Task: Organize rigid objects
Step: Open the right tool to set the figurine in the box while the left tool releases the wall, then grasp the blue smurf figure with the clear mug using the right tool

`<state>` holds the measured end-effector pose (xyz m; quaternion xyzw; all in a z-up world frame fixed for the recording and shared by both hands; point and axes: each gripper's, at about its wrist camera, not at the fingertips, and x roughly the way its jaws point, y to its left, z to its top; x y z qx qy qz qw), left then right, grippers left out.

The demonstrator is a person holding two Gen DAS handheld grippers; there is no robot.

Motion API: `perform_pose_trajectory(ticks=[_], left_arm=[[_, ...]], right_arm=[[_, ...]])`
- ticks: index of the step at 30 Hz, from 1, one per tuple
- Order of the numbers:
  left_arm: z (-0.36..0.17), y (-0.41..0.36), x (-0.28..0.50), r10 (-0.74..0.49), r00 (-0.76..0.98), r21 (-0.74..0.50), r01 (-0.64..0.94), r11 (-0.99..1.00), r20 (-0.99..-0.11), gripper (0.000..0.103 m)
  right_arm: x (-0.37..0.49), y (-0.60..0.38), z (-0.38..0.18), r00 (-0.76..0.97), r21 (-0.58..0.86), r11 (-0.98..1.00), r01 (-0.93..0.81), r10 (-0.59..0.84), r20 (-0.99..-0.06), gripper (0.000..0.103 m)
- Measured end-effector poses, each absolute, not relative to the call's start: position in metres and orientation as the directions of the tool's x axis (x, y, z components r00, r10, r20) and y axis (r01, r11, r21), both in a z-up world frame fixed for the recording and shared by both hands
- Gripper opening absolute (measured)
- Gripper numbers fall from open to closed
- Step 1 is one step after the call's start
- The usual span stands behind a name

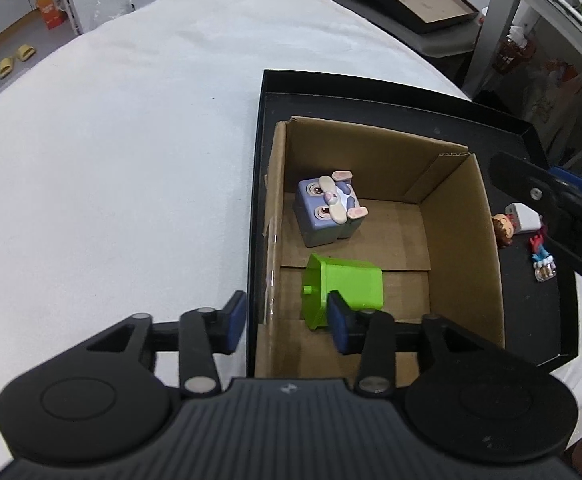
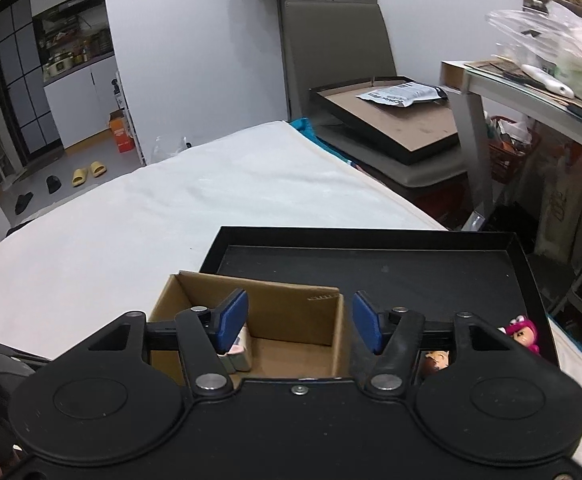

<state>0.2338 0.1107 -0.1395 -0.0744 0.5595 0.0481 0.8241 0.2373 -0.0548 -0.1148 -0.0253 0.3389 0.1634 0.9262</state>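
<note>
Hovering over box, left gripper gapes, empty; green bin lies on side just ahead. Right gripper also spread, nearer figurines on tray.

Gripper: right gripper, blue pads spread apart, nothing between them.
Box: cardboard box in black tray, under the gripper.
Toys: pink figure and brown-haired figure on the tray.
</note>
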Motion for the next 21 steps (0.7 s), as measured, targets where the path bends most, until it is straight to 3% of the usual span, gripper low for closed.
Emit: perform_pose_trajectory(ticks=[3,5,7,21], left_arm=[[-0.136,0.103,0.235,0.048,0.367,-0.013,-0.163,0.987,-0.929,0.067],[-0.134,0.100,0.237,0.079,0.366,0.016,-0.170,0.985,-0.927,0.072],[-0.135,0.096,0.240,0.086,0.355,0.025,-0.173,0.985,-0.931,0.074],[-0.143,0.090,0.252,0.171,0.299,0.114,-0.199,0.973,-0.939,0.079]], right_arm=[[0.235,-0.065,-0.115,0.725,0.064,0.949,-0.308,0.278,-0.631,0.069],[0.234,-0.071,-0.115,0.733,0.067,0.952,-0.298,0.273,-0.623,0.075],[0.234,-0.078,-0.116,0.744,0.061,0.956,-0.285,0.261,-0.615,0.079],[0.256,-0.135,-0.144,0.692,0.045,0.986,-0.163,0.147,-0.707,0.079]])
